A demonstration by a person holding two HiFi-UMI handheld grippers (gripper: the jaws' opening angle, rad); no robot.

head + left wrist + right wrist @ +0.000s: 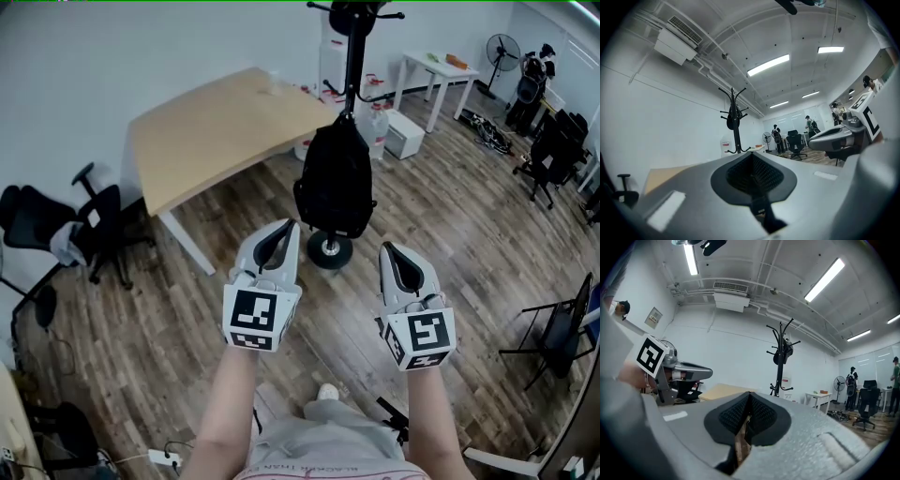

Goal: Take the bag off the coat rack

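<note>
A black backpack point(335, 183) hangs from the black coat rack point(354, 56), low on the pole above its round base point(329, 249). My left gripper point(284, 232) and right gripper point(390, 251) are both shut and empty, side by side just short of the bag's lower edge and apart from it. In the left gripper view the coat rack point(735, 124) stands far ahead, with the bag point(732, 121) a dark lump on it beyond the closed left gripper point(752, 155). In the right gripper view the bag point(782, 353) hangs on the rack point(779, 366) beyond the closed right gripper point(749, 395).
A light wooden table point(216, 131) stands left of the rack, with a black office chair point(84, 230) further left. Water jugs point(377, 124) and a small white table point(436, 73) sit behind the rack. A fan point(502, 52) and chairs point(562, 328) line the right side.
</note>
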